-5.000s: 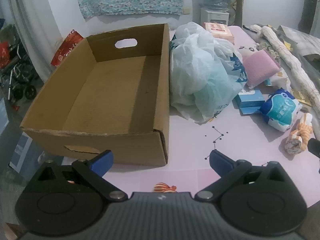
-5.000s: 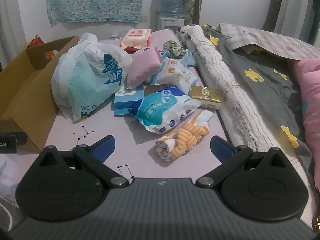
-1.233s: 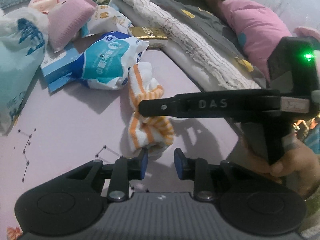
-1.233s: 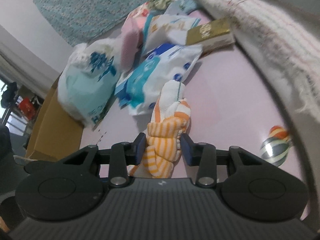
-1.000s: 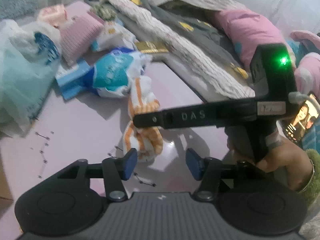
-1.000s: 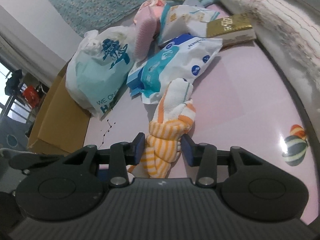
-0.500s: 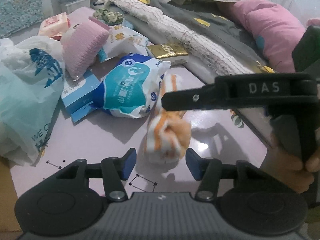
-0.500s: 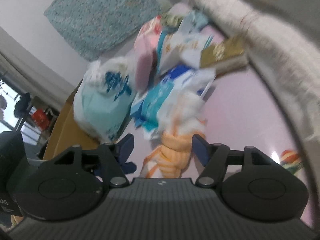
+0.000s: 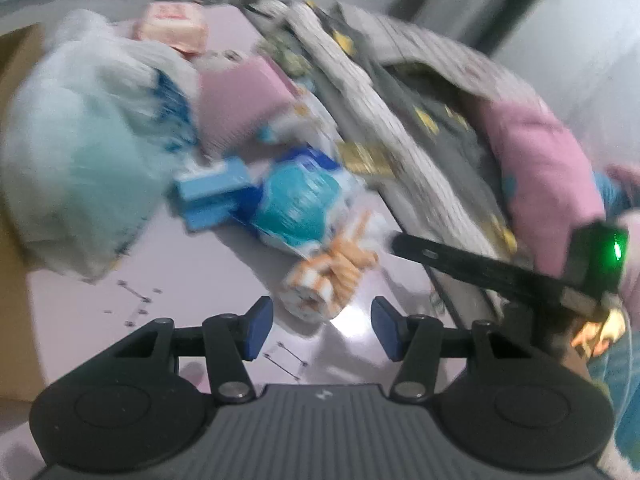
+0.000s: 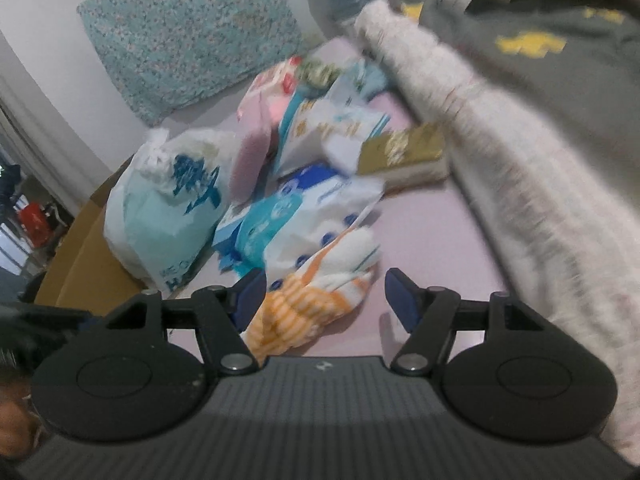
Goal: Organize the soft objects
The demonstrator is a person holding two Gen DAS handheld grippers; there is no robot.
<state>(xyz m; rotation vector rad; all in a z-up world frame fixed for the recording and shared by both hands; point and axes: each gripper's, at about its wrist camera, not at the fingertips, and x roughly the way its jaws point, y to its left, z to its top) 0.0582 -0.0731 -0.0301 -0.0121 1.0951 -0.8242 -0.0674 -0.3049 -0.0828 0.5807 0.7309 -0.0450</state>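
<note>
Both views blurred; striped towel recognisable.

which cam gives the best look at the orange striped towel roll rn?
Left wrist: the orange striped towel roll shows whole on the pink table, ahead of the open left gripper, though blurred. Right wrist shows it closer but partly cut off by the open right gripper.

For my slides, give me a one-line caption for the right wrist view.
Open right gripper poised over an orange-striped towel lying on the pink table.
</note>
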